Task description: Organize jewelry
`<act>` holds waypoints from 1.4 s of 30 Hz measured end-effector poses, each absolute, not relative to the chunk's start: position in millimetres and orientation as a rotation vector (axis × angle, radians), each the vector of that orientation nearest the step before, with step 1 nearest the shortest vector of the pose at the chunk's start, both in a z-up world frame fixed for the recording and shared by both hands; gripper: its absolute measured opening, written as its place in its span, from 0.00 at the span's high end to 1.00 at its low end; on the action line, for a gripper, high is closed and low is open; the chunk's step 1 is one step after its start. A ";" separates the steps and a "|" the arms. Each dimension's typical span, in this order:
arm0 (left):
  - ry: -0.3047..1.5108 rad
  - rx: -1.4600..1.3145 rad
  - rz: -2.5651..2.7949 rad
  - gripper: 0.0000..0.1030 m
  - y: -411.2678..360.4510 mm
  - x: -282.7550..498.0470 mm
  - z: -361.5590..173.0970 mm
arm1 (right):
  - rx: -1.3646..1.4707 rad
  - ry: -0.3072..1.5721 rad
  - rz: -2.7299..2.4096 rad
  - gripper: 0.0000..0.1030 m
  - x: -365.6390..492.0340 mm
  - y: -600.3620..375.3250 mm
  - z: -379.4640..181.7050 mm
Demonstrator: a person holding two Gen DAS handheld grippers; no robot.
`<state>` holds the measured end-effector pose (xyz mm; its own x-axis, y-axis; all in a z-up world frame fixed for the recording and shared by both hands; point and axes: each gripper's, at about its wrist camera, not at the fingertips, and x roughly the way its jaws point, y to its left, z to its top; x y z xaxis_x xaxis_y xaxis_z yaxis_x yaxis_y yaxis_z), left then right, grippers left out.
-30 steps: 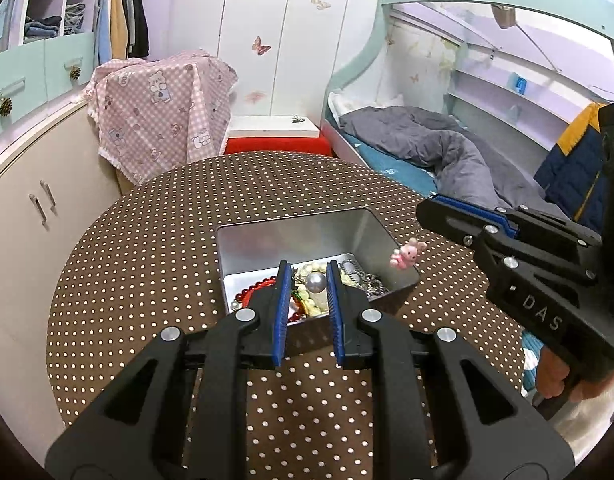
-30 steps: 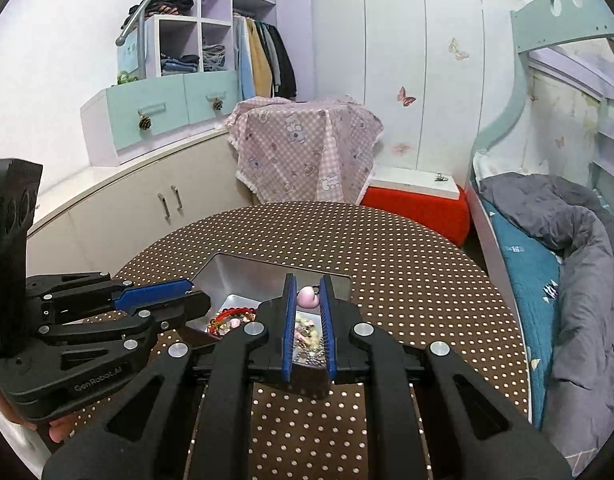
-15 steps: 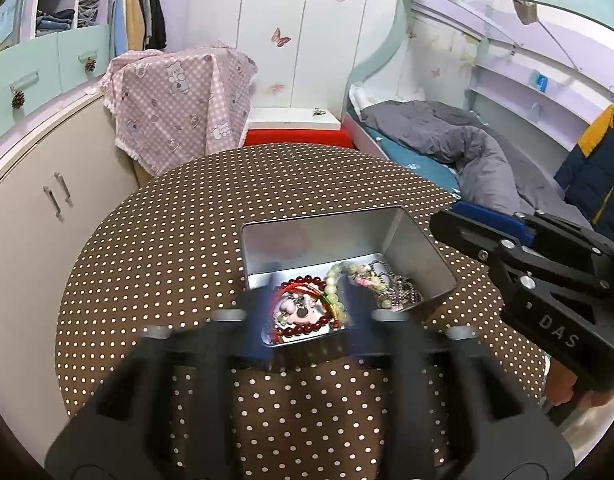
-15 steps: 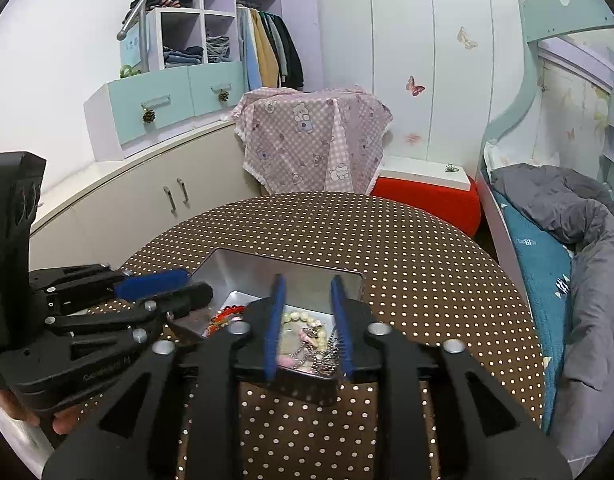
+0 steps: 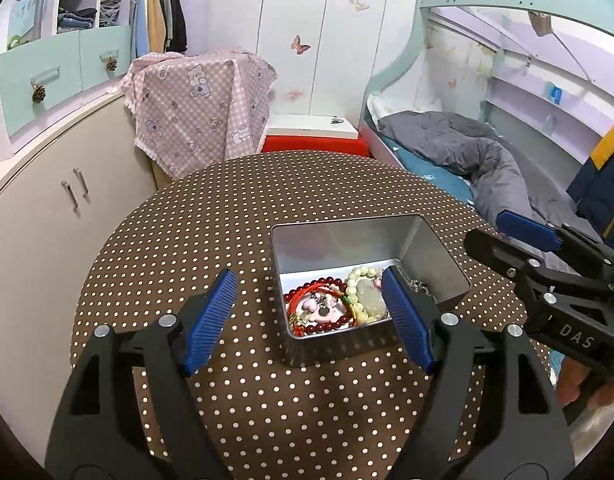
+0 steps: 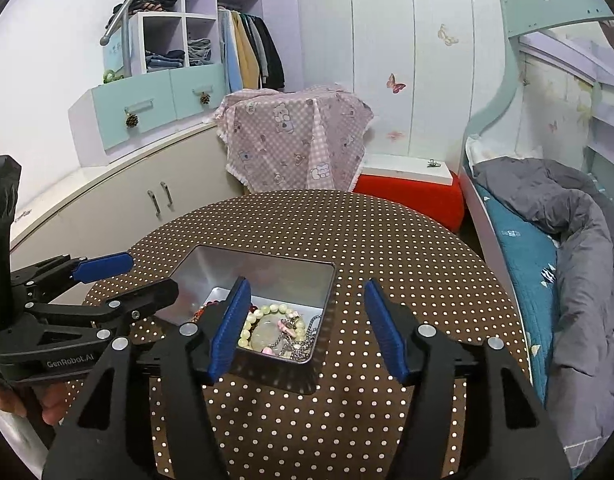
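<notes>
An open silver tin point(image 5: 427, 254) stands on the brown dotted table point(image 5: 227, 216). Inside lie a red bead bracelet point(image 5: 307, 286), a pale green bead bracelet point(image 5: 365, 296), a pink charm point(image 5: 327, 312) and a silver chain point(image 5: 421, 286). My left gripper point(image 5: 309, 274) hovers at the tin's near edge. Its jaws are opening and grip nothing. My right gripper point(image 6: 307, 283) hovers at the near right corner of the tin point(image 6: 227, 264), above the pale bracelet point(image 6: 267, 312) and chain point(image 6: 303, 344). Its jaws are also opening and hold nothing. Each gripper shows in the other's view, right gripper point(image 5: 547, 248), left gripper point(image 6: 103, 266).
A beige cabinet point(image 5: 47, 208) runs along the left. Behind the table are a pink checked cloth point(image 5: 199, 108) over something and a red box point(image 5: 315, 145). A bed with a grey duvet point(image 5: 487, 160) lies on the right. A person's hand point(image 5: 587, 392) holds the right gripper.
Both grippers have gone from shut to wide apart. The pink charm that was at the right gripper's tips now lies in the tin. Both views have tilted slightly.
</notes>
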<state>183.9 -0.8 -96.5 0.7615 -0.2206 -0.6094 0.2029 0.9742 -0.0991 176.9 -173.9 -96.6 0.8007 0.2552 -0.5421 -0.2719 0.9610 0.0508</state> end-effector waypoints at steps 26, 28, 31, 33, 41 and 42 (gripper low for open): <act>0.507 0.000 -0.166 0.17 -11.8 90.4 -39.4 | -0.033 0.376 0.214 0.09 89.1 -177.8 -43.7; 0.489 -0.004 -0.166 0.17 -12.8 81.7 -34.5 | -0.032 0.353 0.209 0.08 79.8 -178.8 -39.4; 0.469 0.003 -0.150 0.17 -13.7 72.3 -27.9 | -0.032 0.325 0.200 0.08 70.2 -179.9 -34.0; 0.456 0.009 -0.137 0.17 -13.6 66.9 -24.7 | -0.031 0.308 0.199 0.08 64.0 -180.5 -30.8; 0.397 0.017 -0.137 0.16 -15.0 46.1 -11.9 | -0.026 0.262 0.183 0.08 45.9 -180.8 -23.3; 0.390 0.019 -0.136 0.16 -14.7 44.4 -10.8 | -0.026 0.258 0.182 0.08 44.0 -180.7 -23.0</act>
